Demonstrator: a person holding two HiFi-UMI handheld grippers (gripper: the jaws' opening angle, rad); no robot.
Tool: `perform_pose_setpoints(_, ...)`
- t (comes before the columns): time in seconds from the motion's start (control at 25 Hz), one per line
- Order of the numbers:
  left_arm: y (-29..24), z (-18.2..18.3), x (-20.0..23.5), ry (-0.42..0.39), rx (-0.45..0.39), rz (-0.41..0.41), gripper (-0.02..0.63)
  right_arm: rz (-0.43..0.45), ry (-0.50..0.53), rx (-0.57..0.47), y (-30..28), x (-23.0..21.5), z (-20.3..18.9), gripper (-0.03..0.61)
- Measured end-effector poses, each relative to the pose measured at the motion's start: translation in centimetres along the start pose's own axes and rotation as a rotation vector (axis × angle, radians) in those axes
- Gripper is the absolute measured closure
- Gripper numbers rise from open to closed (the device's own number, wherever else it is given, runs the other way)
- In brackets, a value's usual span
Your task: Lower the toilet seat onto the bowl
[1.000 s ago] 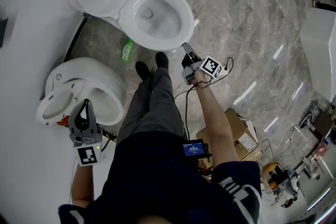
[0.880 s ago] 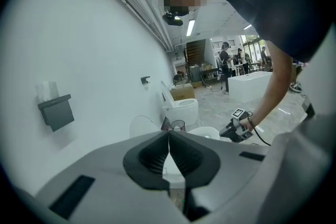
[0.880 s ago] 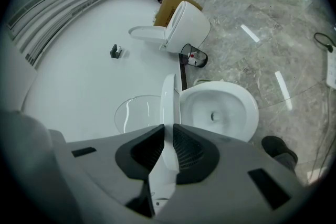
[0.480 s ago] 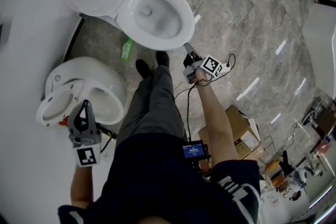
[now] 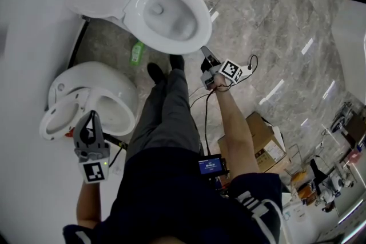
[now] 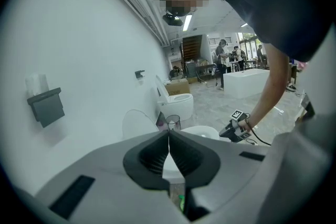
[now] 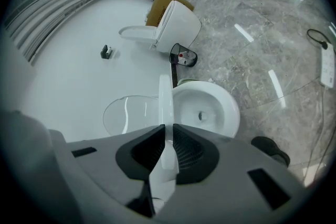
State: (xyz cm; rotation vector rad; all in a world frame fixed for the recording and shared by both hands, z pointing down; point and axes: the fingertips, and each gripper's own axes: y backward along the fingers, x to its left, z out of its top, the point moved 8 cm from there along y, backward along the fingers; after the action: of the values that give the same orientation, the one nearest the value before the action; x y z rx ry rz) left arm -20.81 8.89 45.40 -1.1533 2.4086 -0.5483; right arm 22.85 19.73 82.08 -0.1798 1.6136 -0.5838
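The white toilet (image 5: 128, 8) stands at the top of the head view. My right gripper (image 5: 202, 50) is at the front edge of its seat (image 5: 200, 26). In the right gripper view the toilet seat (image 7: 165, 94) shows edge-on as a thin white strip, tilted between the raised lid (image 7: 126, 115) on the left and the open bowl (image 7: 210, 107) on the right. The right gripper (image 7: 166, 128) is shut on the seat's front edge. My left gripper (image 5: 91, 114) hangs low on the left, away from this toilet. Its jaws (image 6: 169, 134) are shut with nothing between them.
A second white toilet (image 5: 86, 94) stands by my left gripper. A green bottle (image 5: 137, 54) lies on the floor between the two toilets. The person's shoes (image 5: 157, 74) are in front of the bowl. A small bin (image 7: 184, 55) and a third toilet (image 7: 168, 26) stand further along the wall.
The right gripper has sunk a little with the seat's front edge still in its jaws. The left gripper has dropped slightly and stays shut.
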Motion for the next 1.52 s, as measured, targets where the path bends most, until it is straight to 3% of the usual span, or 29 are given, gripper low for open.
perform_pose_setpoints(0.16,-0.8,0.0,-0.1,0.003,-0.005,-0.004,0.589,-0.007,0.000,0.002,-0.1,-0.9,0.3,0.518)
perform_pose_setpoints(0.2,-1.1,-0.1,-0.2,0.003,-0.009,-0.008,0.589,-0.012,0.010,0.002,-0.2,-1.0,0.4,0.560)
perform_pose_setpoints(0.6,-4.3,-1.0,-1.9,0.007,-0.009,-0.070,0.589,-0.069,0.054,0.032,-1.0,-3.7,1.0,0.560)
perform_pose_setpoints(1.52,-6.4,-1.5,-2.2,-0.015,0.025,-0.112,0.589,-0.149,0.059,0.045,-2.6,-7.9,1.4,0.560)
